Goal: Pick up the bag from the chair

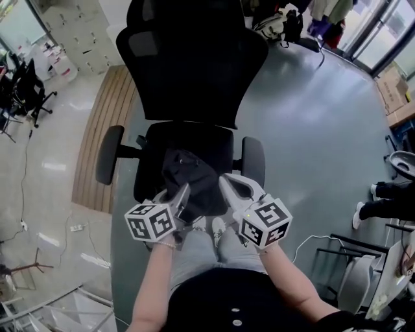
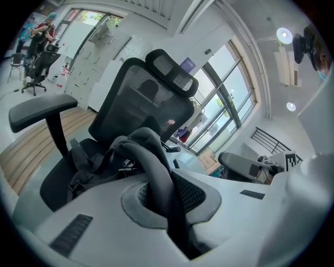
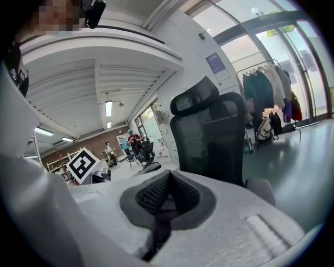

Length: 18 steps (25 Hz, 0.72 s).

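A black bag (image 1: 193,176) hangs just above the seat of a black mesh office chair (image 1: 188,78), bunched up between my two grippers. The left gripper (image 1: 183,194) is shut on a grey-black strap (image 2: 152,156) of the bag; the rest of the bag (image 2: 96,161) droops toward the seat in front of the chair back (image 2: 141,104). At the bag's right side, my right gripper (image 1: 225,183) also holds it. In the right gripper view the jaws (image 3: 167,180) are closed on a thin dark strip of bag material, with the chair back (image 3: 209,135) behind.
A wooden floor strip (image 1: 107,130) lies left of the chair. Another office chair (image 1: 29,91) stands far left. A clothes rack (image 1: 324,19) and cardboard boxes (image 1: 392,91) are at the back right. A person's legs (image 1: 382,201) and a white chair (image 1: 363,279) are at the right.
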{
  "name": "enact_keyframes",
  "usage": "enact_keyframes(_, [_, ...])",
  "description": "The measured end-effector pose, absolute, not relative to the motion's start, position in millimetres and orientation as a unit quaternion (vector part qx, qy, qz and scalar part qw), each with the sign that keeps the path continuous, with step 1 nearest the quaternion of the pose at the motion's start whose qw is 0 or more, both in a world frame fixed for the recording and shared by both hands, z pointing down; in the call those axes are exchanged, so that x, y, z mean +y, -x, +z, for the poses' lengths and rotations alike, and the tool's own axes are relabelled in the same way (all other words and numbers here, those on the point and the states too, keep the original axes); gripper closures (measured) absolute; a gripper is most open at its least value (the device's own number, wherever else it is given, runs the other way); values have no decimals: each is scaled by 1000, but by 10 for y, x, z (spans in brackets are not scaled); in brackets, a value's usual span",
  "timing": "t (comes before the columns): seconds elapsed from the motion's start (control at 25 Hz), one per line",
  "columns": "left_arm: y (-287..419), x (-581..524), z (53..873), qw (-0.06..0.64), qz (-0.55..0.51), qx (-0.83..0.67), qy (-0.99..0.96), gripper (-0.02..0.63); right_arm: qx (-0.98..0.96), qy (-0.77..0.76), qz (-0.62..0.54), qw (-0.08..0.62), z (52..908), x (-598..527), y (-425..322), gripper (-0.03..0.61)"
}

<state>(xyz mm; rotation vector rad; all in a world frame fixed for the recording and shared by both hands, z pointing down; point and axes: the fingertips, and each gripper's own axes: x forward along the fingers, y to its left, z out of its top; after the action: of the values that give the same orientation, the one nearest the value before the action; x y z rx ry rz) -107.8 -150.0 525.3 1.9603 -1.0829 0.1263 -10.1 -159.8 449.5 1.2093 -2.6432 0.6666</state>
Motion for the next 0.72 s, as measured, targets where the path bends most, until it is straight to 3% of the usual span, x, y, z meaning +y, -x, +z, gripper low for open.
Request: enact_keyframes(0.72, [1141, -1604, 3979, 341, -41, -409, -845, 571, -912, -383, 147, 32, 3617, -1732, 293, 580])
